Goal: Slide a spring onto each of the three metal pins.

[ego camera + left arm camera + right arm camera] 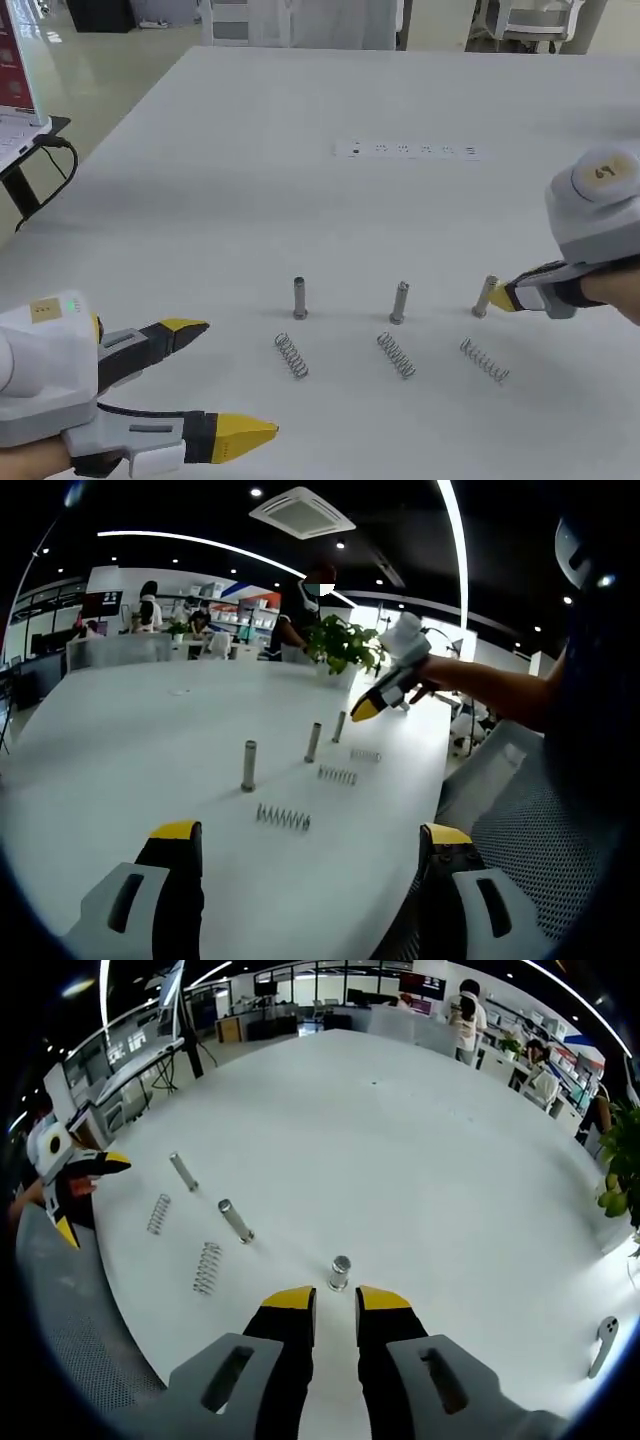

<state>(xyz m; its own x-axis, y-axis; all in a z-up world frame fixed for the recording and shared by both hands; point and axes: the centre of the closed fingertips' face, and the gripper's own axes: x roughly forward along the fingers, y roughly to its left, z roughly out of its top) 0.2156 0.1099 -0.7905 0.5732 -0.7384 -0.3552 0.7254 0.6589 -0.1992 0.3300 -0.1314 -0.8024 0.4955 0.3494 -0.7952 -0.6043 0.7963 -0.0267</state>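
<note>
White table (300, 120) fills the frame. Lower left: my left gripper (240, 378), jaws spread wide. Right edge: my right gripper (499, 297), jaws narrowly apart, tips beside the right pin (485, 297) of three upright. One spring (396, 355) lies below each pin.

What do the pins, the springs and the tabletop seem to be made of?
Pins: likely bare steel, grey with a satin sheen and bright highlights on the heads. Springs: thin silvery wire coils, probably steel. Tabletop: smooth matte white, perhaps laminate or paint; the look leaves it open.
</note>
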